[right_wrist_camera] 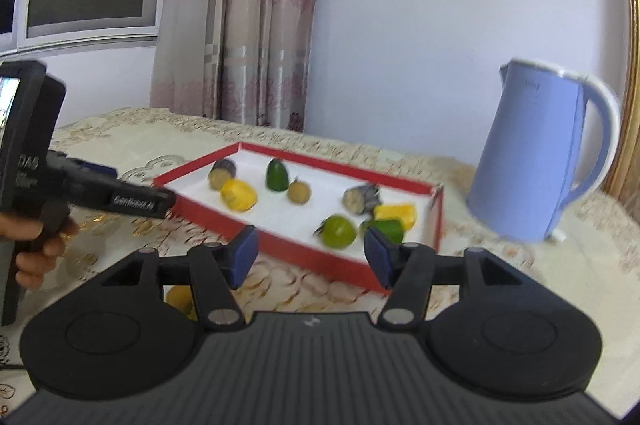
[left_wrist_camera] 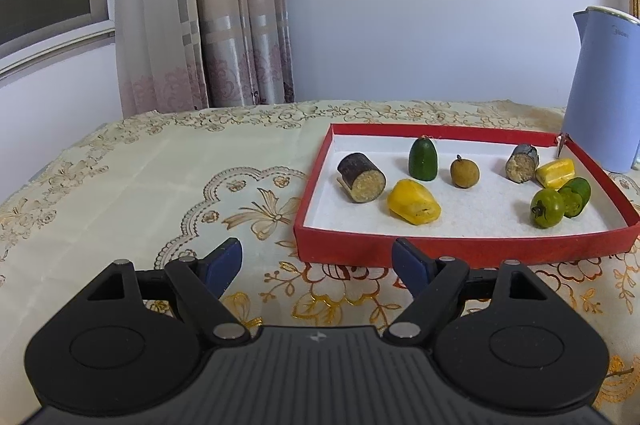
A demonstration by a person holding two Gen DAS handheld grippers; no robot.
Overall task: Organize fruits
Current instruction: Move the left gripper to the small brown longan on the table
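Note:
A red tray (left_wrist_camera: 460, 249) with a white floor holds several fruits: two yellow pieces (left_wrist_camera: 414, 202), two dark cut cylinders (left_wrist_camera: 362, 177), a brown longan (left_wrist_camera: 464, 172), and three green fruits (left_wrist_camera: 423, 159). My left gripper (left_wrist_camera: 318, 267) is open and empty just before the tray's near left corner. In the right wrist view, my right gripper (right_wrist_camera: 311, 255) is open and empty in front of the tray (right_wrist_camera: 316, 259), near a round green fruit (right_wrist_camera: 339, 231). The left gripper's body (right_wrist_camera: 80, 191) shows at the left. A yellow object (right_wrist_camera: 178, 299) lies on the cloth, mostly hidden behind the right gripper's left finger.
A blue kettle (right_wrist_camera: 536, 153) stands on the table to the right of the tray, also in the left wrist view (left_wrist_camera: 602, 93). An embroidered cloth (left_wrist_camera: 160, 185) covers the table. A curtain and window are behind, a gold frame at the far right.

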